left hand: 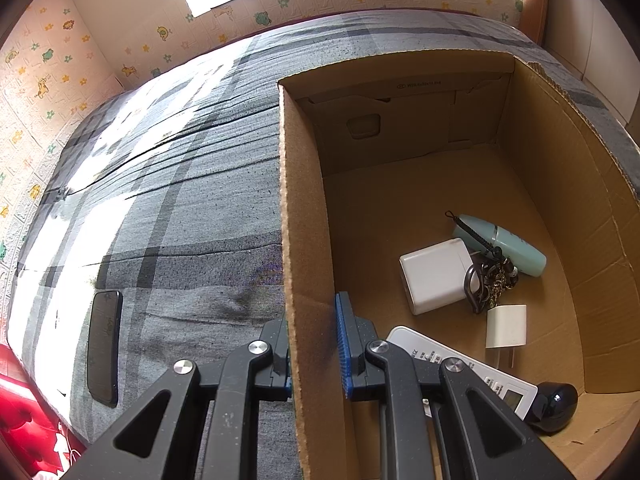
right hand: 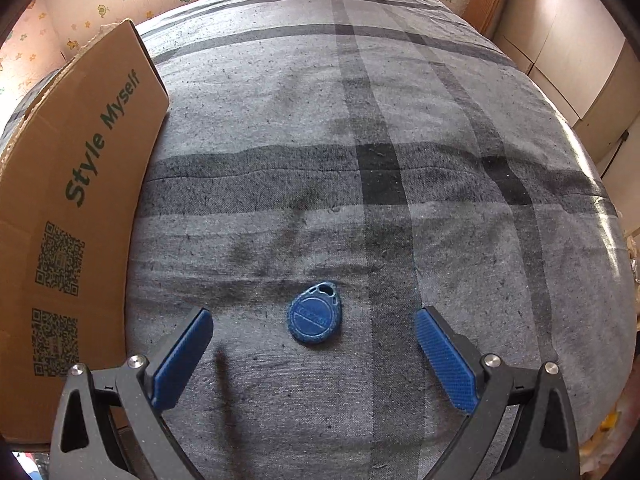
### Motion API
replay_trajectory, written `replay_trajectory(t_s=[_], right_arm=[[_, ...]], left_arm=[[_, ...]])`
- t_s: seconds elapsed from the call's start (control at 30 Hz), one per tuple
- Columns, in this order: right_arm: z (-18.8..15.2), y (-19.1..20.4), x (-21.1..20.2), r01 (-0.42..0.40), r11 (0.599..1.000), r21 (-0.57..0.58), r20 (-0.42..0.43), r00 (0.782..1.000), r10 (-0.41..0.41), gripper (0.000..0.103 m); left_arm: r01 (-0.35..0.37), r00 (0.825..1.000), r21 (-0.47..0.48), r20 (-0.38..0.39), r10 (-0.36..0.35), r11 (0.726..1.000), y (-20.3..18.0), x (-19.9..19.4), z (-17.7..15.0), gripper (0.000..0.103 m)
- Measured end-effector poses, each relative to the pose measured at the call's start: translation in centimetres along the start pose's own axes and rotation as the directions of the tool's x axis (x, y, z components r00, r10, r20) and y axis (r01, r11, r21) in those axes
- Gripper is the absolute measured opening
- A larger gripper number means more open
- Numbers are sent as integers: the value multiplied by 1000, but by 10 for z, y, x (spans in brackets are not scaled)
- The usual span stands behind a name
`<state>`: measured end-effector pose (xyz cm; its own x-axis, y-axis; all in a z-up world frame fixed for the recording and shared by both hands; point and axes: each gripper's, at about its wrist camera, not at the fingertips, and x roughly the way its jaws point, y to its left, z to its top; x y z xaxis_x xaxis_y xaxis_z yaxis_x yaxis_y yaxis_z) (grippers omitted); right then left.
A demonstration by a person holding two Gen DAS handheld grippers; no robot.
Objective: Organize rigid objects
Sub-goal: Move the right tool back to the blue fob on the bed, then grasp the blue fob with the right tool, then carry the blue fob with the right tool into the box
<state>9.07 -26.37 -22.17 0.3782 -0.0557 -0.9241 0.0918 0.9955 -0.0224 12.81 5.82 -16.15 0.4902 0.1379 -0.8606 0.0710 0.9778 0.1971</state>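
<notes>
The left hand-held gripper [left hand: 316, 354] is clamped on the cardboard box [left hand: 296, 248] wall. The right hand-held gripper [right hand: 314, 354] has its jaws wide apart, over the blue key fob [right hand: 315, 317] lying between them on the grey plaid bed [right hand: 400, 120]. Chargers [left hand: 434, 276] and a remote [left hand: 472, 372] lie inside the box.

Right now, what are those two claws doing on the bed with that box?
A person is tidying small things into the cardboard box. The left claw is clamped on the box's side wall, steadying it. The right claw hangs open over a blue key fob lying on the grey plaid bedspread. A remote control and white chargers already lie inside.
</notes>
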Motion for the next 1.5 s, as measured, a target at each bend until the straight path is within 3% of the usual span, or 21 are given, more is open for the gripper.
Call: replay_trajectory(t_s=[0.23,0.3,0.47,0.57,0.93,1.5], right_arm=[[0,1,4,-17,1000,4,-22,1000,17,101],[0,0,4,-18,1000,8,-28,999,19,79],[-1,1,3,-21,1000,6,-46,999,21,55],[-1,0,-1,-12,1000,15,-29,1000,12,28],[2,4,-20,-19,1000,9,-11,1000,19,28],[38,36,-81,0,996,-91,46,999,5,28]], left_arm=[[-4,1000,0,-1,4,1000,0,0,0,18],[-3,1000,0,-1,3,1000,0,0,0,18],[-3,1000,-2,0,3,1000,0,0,0,18],[-4,1000,-4,2,4,1000,0,-1,-1,18],[-1,1000,-4,0,1,1000,1,0,0,18],[6,1000,-7,0,-6,1000,3,3,-1,18]])
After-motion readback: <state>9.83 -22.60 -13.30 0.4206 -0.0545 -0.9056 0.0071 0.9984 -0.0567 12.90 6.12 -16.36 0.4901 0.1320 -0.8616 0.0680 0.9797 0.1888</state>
